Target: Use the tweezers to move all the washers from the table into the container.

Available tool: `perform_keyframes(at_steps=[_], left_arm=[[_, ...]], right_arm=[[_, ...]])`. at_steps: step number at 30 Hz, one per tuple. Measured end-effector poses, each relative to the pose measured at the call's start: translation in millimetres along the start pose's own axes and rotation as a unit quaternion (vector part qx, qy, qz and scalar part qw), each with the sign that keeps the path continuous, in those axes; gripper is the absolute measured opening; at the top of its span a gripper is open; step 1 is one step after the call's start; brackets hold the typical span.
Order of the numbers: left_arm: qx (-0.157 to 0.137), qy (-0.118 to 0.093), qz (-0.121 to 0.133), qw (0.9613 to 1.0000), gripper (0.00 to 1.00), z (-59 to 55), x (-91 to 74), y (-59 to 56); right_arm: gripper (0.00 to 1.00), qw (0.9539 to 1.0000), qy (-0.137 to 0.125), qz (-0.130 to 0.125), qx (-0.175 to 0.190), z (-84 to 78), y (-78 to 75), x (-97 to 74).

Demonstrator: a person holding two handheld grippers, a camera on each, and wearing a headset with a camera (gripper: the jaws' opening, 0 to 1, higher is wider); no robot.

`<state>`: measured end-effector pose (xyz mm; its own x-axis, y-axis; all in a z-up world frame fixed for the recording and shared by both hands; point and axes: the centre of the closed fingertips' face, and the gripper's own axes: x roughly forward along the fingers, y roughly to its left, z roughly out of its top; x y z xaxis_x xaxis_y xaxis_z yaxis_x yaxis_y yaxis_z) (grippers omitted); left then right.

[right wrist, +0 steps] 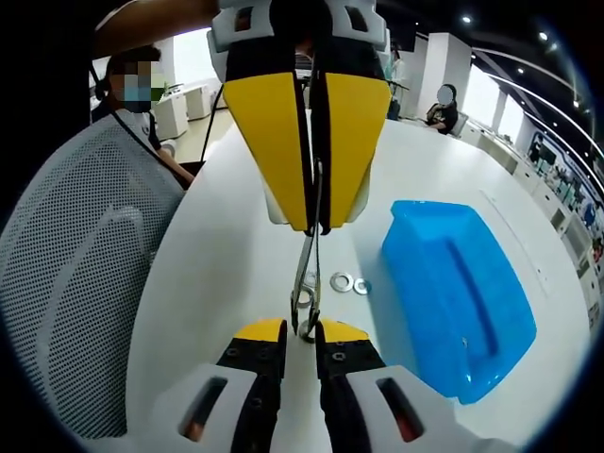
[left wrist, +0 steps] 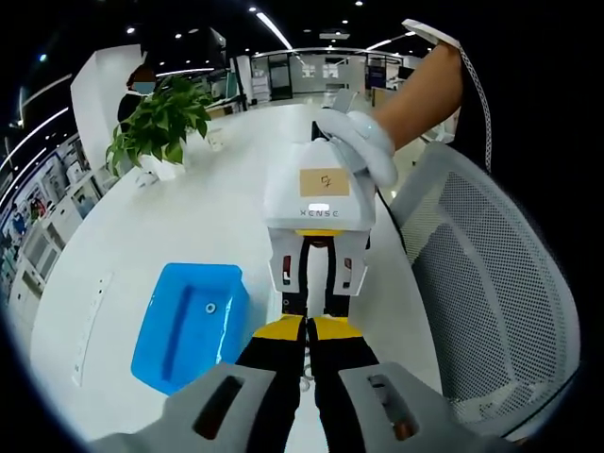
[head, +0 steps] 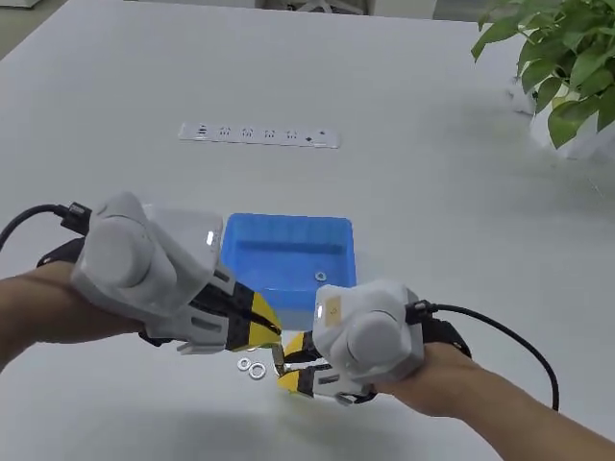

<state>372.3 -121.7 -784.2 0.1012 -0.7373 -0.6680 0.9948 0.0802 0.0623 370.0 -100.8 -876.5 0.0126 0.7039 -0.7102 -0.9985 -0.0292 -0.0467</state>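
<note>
While the left hand-held gripper [right wrist: 311, 226] pinches tweezers [right wrist: 309, 274], washers [right wrist: 342, 281] lie beside.

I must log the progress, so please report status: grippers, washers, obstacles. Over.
Left gripper shut on tweezers, right gripper shut on their tip. Two washers on table, third washer in container. Nothing blocks the way.

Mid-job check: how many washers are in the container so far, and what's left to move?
Done: one washer lies in the container. In hand: the tweezers are clamped in the left gripper and reach down to the right gripper; I cannot tell whether they carry anything. Left: two washers on the table, close to the fingers.
</note>
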Motion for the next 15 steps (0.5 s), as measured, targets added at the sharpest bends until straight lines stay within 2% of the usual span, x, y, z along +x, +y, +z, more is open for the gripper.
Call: perform_keyframes(at_steps=[3, 15], left_arm=[[-0.002, -0.002, -0.001, 1.0, 0.05, 0.5, 0.6, 0.4], [-0.005, -0.004, -0.003, 1.0, 0.05, 1.7, 2.1, 2.6]], right_arm=[[0.12, 0.9999, 0.0, -0.001, 0.013, -0.3, -2.0, -0.1], [0.1, 0.9998, 0.001, -0.004, 0.019, -1.6, -2.7, 0.3]])
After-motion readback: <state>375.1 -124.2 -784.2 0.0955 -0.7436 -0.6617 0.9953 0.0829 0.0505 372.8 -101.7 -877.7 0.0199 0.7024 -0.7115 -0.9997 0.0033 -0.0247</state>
